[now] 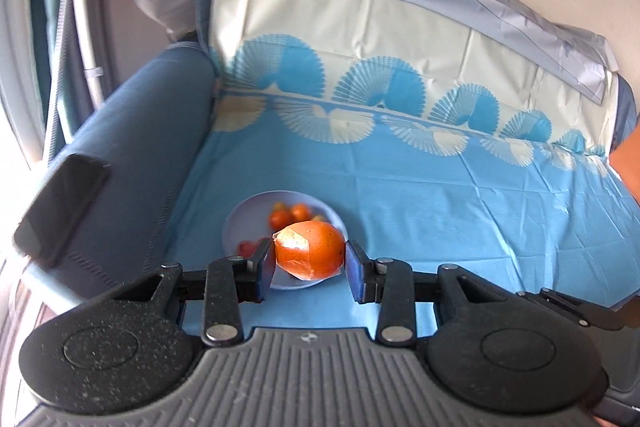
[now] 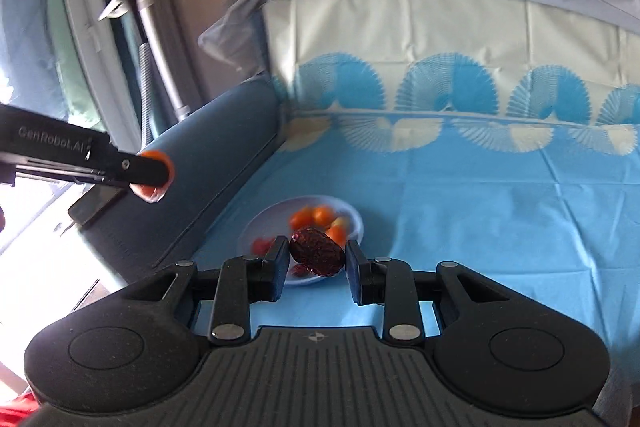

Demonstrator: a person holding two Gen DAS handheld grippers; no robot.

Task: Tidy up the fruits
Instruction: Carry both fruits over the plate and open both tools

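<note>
My left gripper (image 1: 308,259) is shut on an orange fruit (image 1: 310,249) with a pale peeled patch, held above a pale round plate (image 1: 240,227) on the blue cloth. The plate holds several small orange and red fruits (image 1: 290,215). My right gripper (image 2: 317,258) is shut on a dark red date (image 2: 317,255), held above the same plate (image 2: 264,223). The left gripper's finger (image 2: 148,171) with the orange fruit (image 2: 154,193) shows at the left of the right wrist view.
A blue and white patterned cloth (image 1: 440,211) covers the sofa seat and back. The dark blue sofa arm (image 1: 132,155) stands at the left with a black phone (image 1: 60,207) on it. A metal stand (image 2: 160,39) rises behind the arm.
</note>
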